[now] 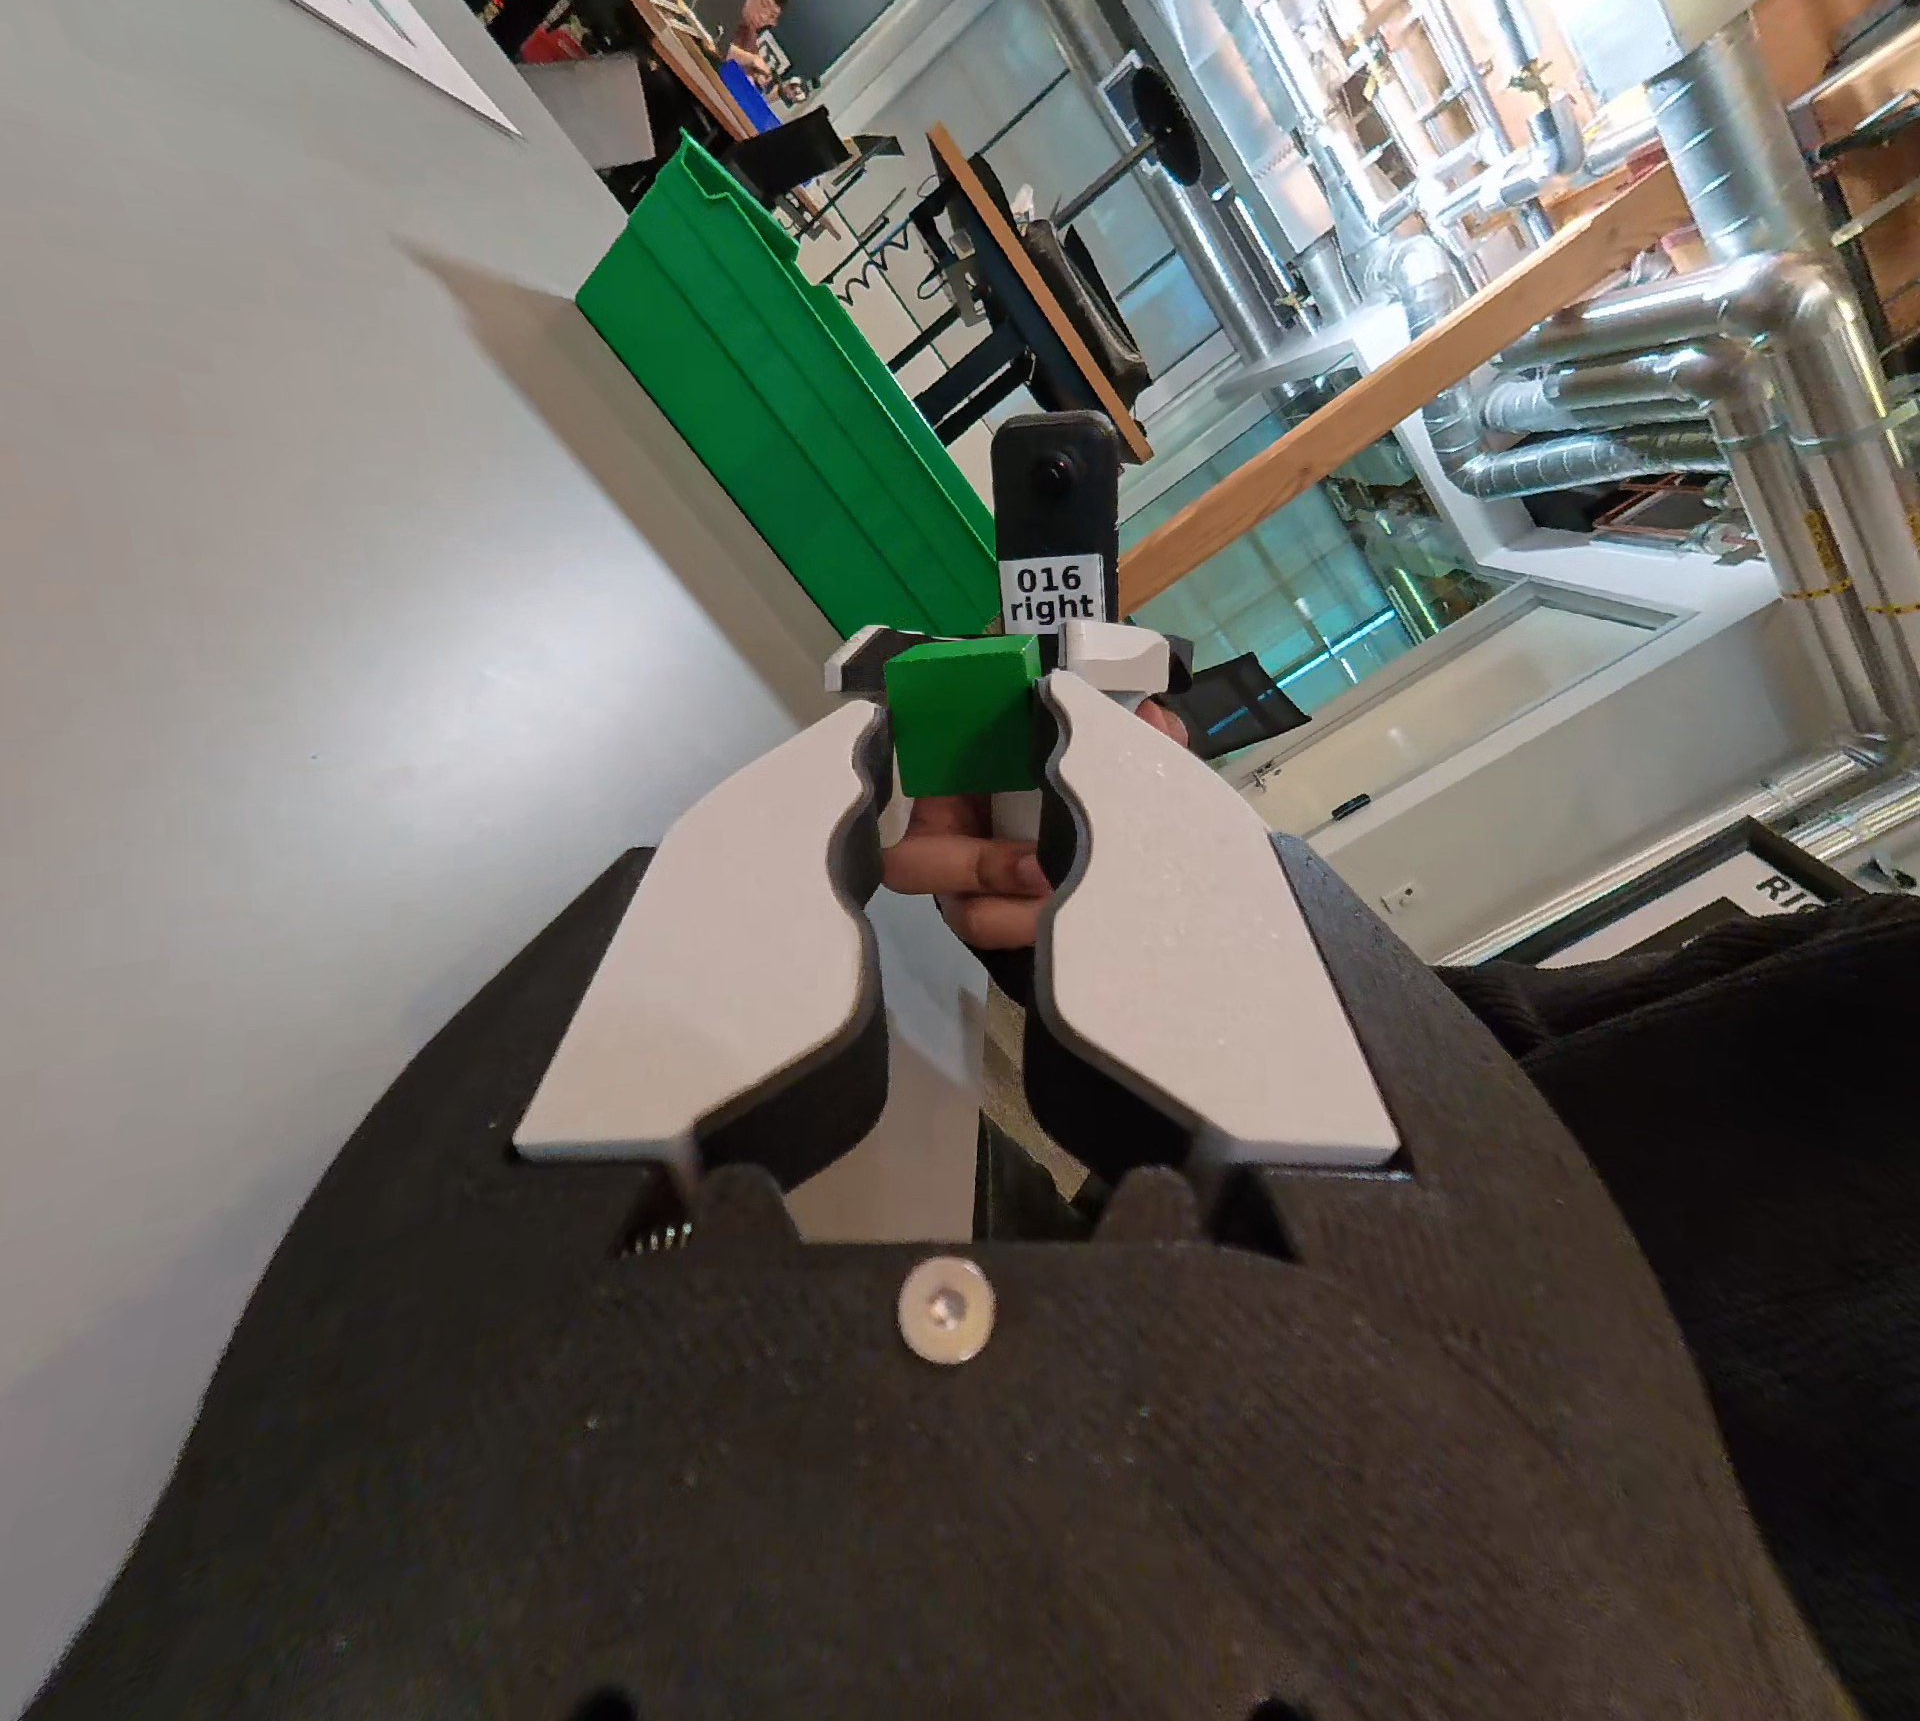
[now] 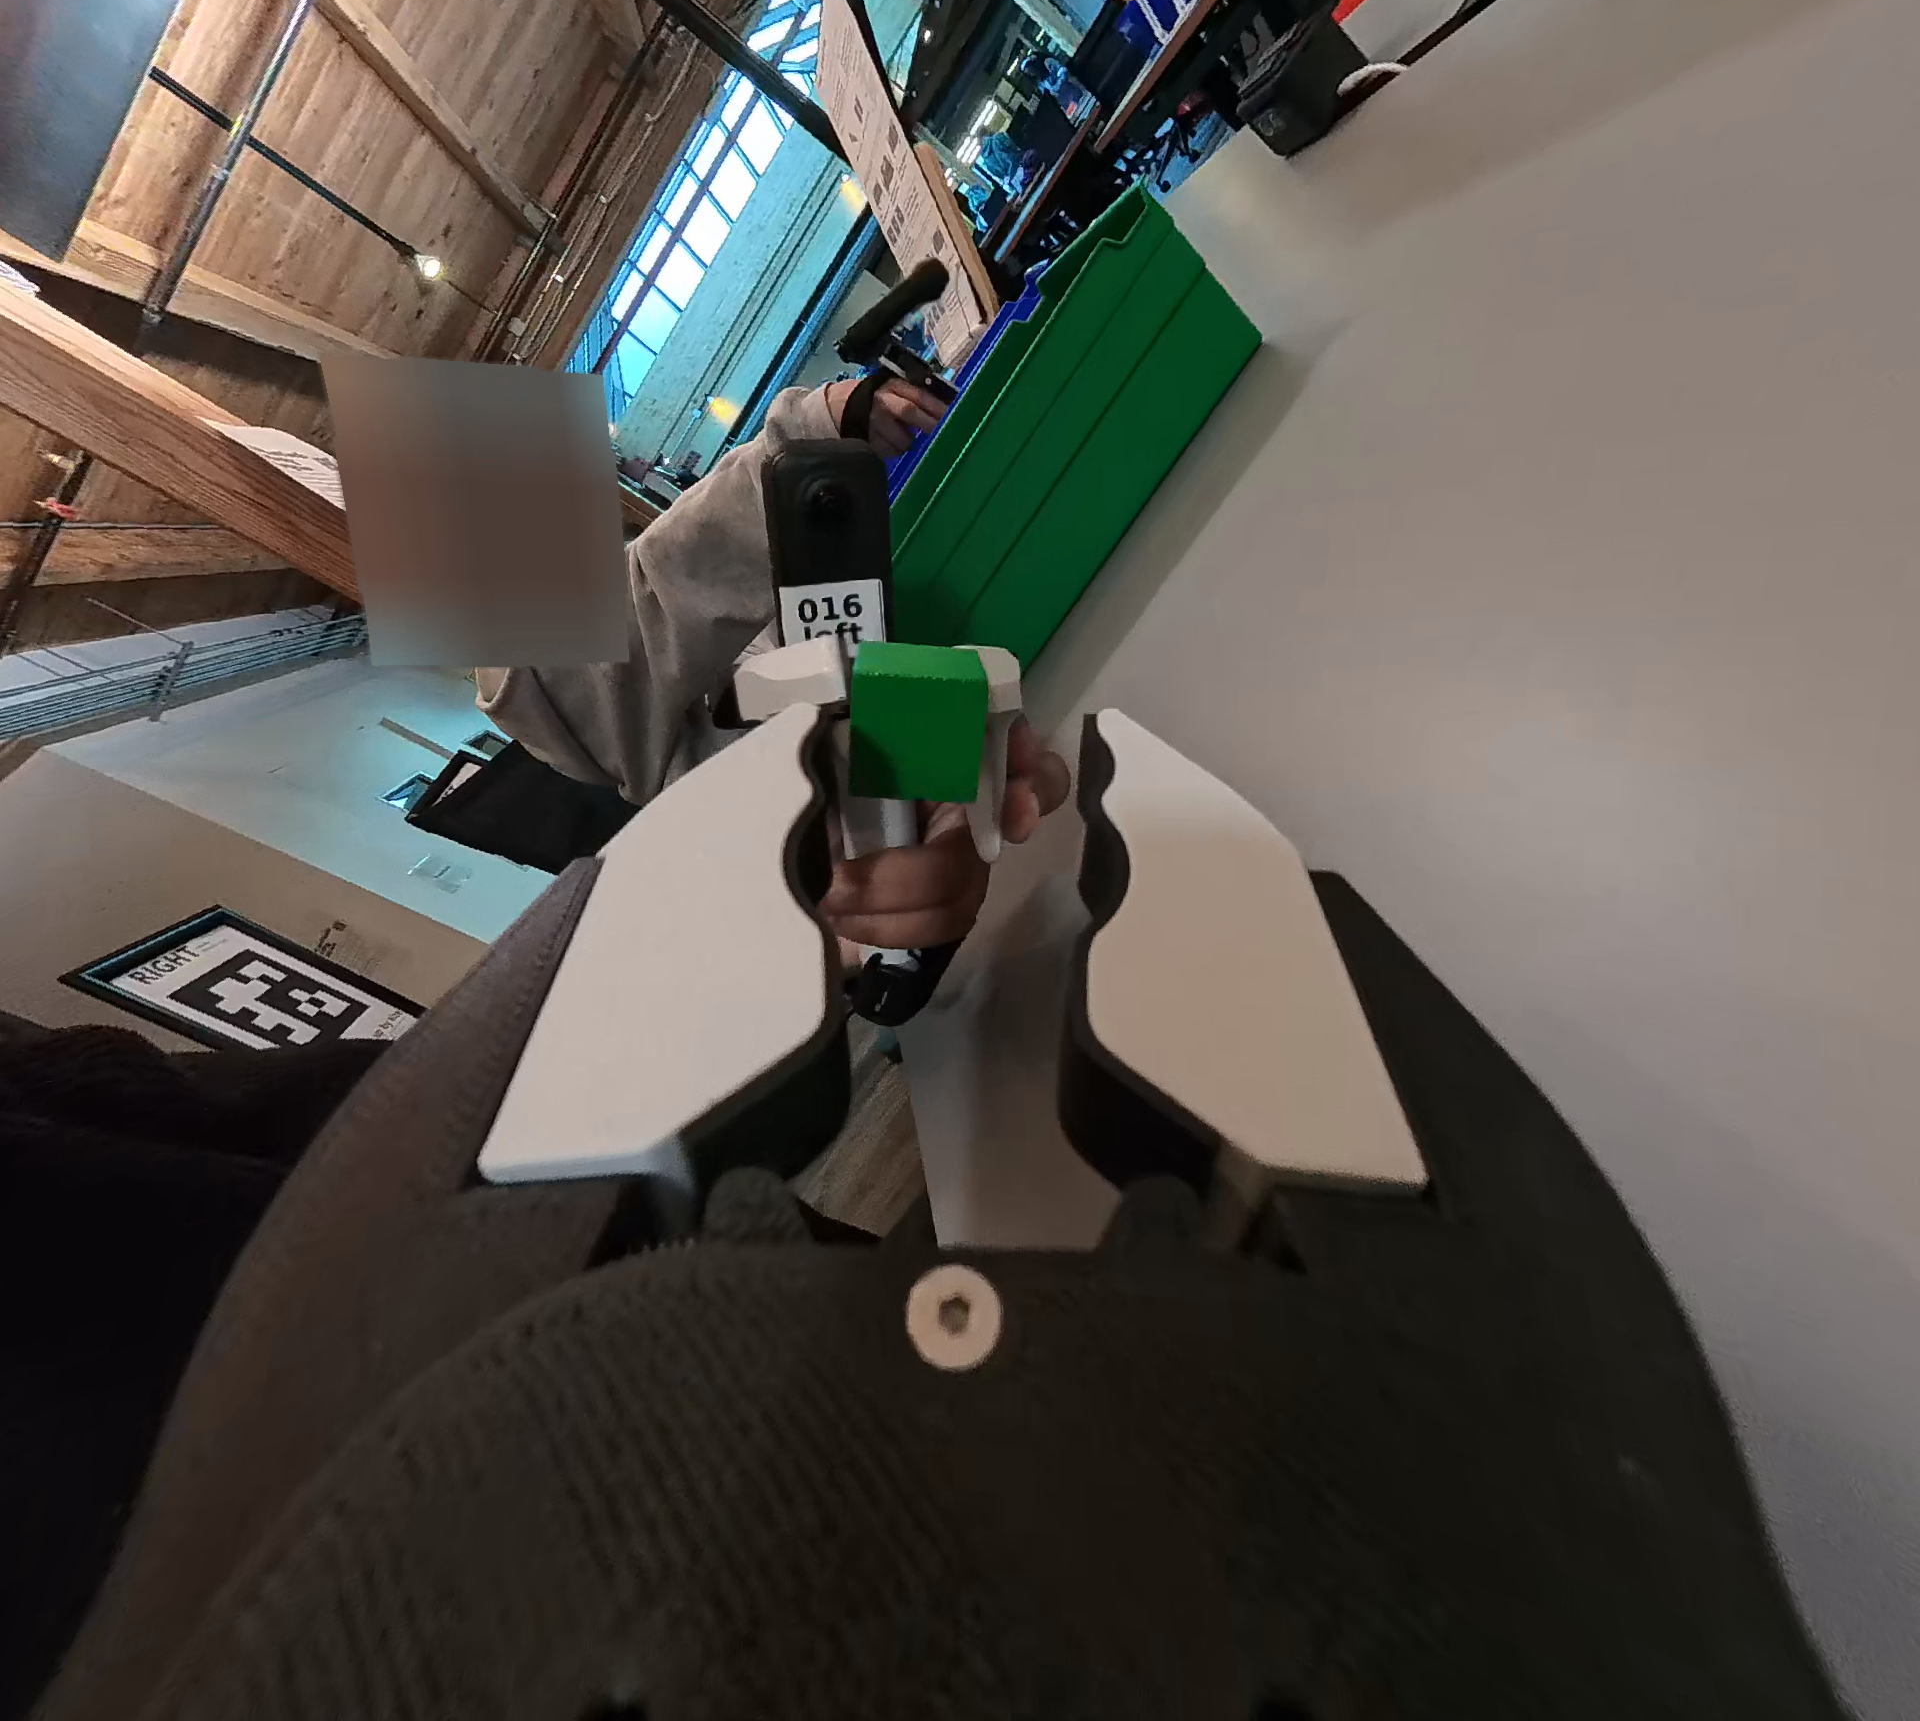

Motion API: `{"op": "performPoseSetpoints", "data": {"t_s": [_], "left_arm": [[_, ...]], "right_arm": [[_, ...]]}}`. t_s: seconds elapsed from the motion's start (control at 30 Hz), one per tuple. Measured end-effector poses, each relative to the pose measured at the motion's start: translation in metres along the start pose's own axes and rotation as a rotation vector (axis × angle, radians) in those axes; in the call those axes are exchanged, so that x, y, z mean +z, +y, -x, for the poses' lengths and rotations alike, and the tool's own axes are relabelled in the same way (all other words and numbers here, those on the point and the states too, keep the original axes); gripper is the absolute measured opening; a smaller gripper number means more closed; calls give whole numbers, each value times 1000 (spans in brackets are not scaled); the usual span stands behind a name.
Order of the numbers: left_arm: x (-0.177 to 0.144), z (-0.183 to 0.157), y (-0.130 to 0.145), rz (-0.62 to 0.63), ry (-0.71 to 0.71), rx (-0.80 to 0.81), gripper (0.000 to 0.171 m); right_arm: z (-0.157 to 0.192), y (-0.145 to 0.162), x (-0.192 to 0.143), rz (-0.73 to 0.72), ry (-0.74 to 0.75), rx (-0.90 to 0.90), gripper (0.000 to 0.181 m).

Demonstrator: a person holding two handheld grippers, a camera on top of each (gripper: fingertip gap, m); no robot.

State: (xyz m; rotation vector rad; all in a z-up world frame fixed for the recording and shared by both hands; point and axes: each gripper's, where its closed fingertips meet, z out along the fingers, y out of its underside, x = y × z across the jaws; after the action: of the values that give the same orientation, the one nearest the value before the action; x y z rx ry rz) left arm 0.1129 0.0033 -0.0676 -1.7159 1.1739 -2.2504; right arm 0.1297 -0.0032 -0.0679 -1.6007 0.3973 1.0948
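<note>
My two grippers face each other above a grey tabletop (image 1: 312, 632). My left gripper (image 1: 956, 726) is shut on a small green block (image 1: 961, 721), its white fingers (image 1: 769, 840) pressed on both sides. The right gripper shows beyond it, fingers spread wide past the block, a black camera (image 1: 1055, 497) on top. In the right wrist view my right gripper (image 2: 956, 726) is open around the same green block (image 2: 916, 721). Its left finger (image 2: 727, 840) is close to the block, and a gap separates the block from the right finger (image 2: 1184, 840). A hand (image 2: 914, 902) holds the left gripper's handle.
A long green bin (image 1: 790, 424) stands on the table behind the grippers, also in the right wrist view (image 2: 1060, 445), with a blue bin (image 2: 977, 341) behind it. A person in a grey hoodie (image 2: 665, 632) is beyond. A framed black-and-white marker board (image 2: 249, 985) lies lower left.
</note>
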Motion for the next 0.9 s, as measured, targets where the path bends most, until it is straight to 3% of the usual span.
{"op": "performPoseSetpoints", "data": {"t_s": [0.3, 0.63, 0.77, 0.9], "left_arm": [[5, 2, 7, 34, -4, -13, 27], [5, -2, 9, 58, 9, -7, 27], [5, 4, 11, 90, -52, 32, 62], [3, 6, 12, 109, -91, 70, 71]], "right_arm": [[2, 7, 4, 33, -24, 16, 27], [4, 8, 2, 63, -34, -31, 27], [4, 1, -2, 43, -15, -64, 27], [18, -21, -18, 0, -12, -157, 26]]}}
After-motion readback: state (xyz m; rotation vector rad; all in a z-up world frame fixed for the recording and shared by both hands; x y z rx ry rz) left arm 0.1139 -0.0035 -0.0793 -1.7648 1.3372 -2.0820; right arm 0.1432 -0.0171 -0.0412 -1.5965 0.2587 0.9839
